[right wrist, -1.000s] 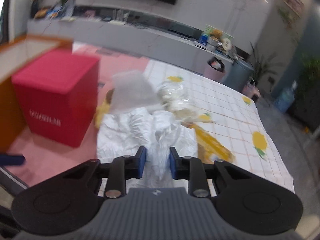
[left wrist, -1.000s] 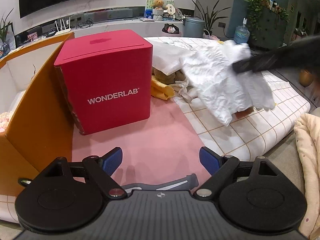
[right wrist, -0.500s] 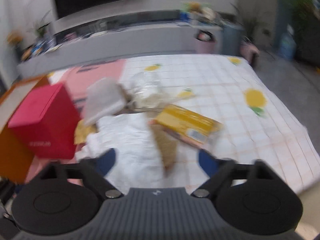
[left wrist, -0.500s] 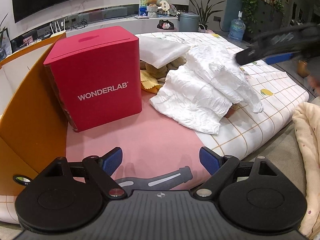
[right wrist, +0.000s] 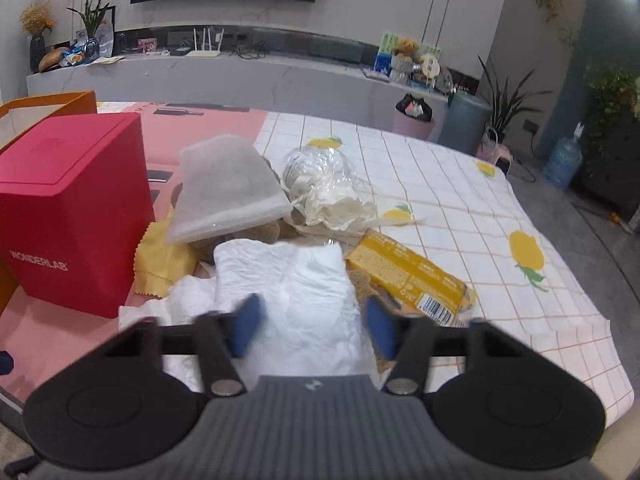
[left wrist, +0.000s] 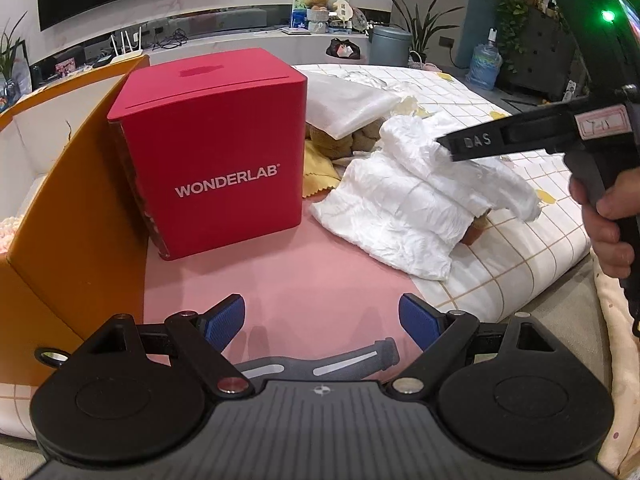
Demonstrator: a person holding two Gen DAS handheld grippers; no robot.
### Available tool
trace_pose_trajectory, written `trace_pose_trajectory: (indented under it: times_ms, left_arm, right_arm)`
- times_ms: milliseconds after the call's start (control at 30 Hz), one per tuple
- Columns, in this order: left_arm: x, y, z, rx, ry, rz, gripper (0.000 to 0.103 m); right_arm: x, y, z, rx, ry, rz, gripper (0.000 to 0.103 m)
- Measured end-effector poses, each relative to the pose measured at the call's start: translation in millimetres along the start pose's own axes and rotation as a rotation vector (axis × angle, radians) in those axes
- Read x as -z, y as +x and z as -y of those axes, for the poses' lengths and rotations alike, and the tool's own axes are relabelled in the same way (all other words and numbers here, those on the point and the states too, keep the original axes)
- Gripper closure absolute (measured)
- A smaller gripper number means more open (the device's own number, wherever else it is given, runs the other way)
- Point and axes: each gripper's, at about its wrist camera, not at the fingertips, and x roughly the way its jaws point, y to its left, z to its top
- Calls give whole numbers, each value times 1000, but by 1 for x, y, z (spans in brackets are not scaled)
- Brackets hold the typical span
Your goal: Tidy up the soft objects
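Legible text: one red box [left wrist: 212, 152] reads "WONDERLAB" in white on its near face. The right gripper [right wrist: 314, 326] shows "DAS" on its black finger in the left wrist view, plus a pink-bordered label further back, handwriting unreadable. One yellow packet [right wrist: 406, 276] has a barcode and small print, too fine to read.

Counts: one white crumpled cloth [left wrist: 416, 196], folded in layers, lying across the border between the pink mat [left wrist: 304, 280] and the white gridded sheet [right wrist: 460, 200] with yellow fruit prints. One translucent foam pouch [right wrist: 224, 192] resting tilted on something brown and plush, far side of the cloth. One yellow serrated-edge cloth [right wrist: 156, 264] between box and white cloth. One clear crinkled plastic bag [right wrist: 324, 176], far of the packet. One orange bag wall [left wrist: 76, 216] left of the box.

Left gripper [left wrist: 322, 316]: blue pads spread wide, nothing between them, above the pink mat, near of the cloth.

Right gripper: pads apart, straddling the near end of the white cloth, not closed on it; pads blurred.
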Motion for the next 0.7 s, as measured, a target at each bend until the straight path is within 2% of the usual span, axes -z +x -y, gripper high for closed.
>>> trace_pose_trajectory:
  times_ms: [33, 133, 167, 400, 600, 700]
  left_arm:
    - [0, 0, -1, 0, -1, 0, 1]
    - [-3, -2, -2, -2, -3, 4, 1]
    - [-3, -3, -2, -2, -3, 6, 2]
    - [-7, -10, -4, -7, 0, 25, 1]
    - [-9, -10, -7, -16, -5, 19, 1]
    - [-8, -9, -7, -21, 1, 12, 1]
  right_arm:
    - [0, -1, 0, 4, 3, -3, 79]
    - [-1, -6, 3, -5, 33, -7, 95]
    - [-2, -9, 4, -5, 37, -7, 97]
    - [-17, -53, 24, -39, 76, 67, 100]
    - [-30, -104, 65, 41, 75, 51, 100]
    - [-28, -117, 98, 128, 83, 28, 100]
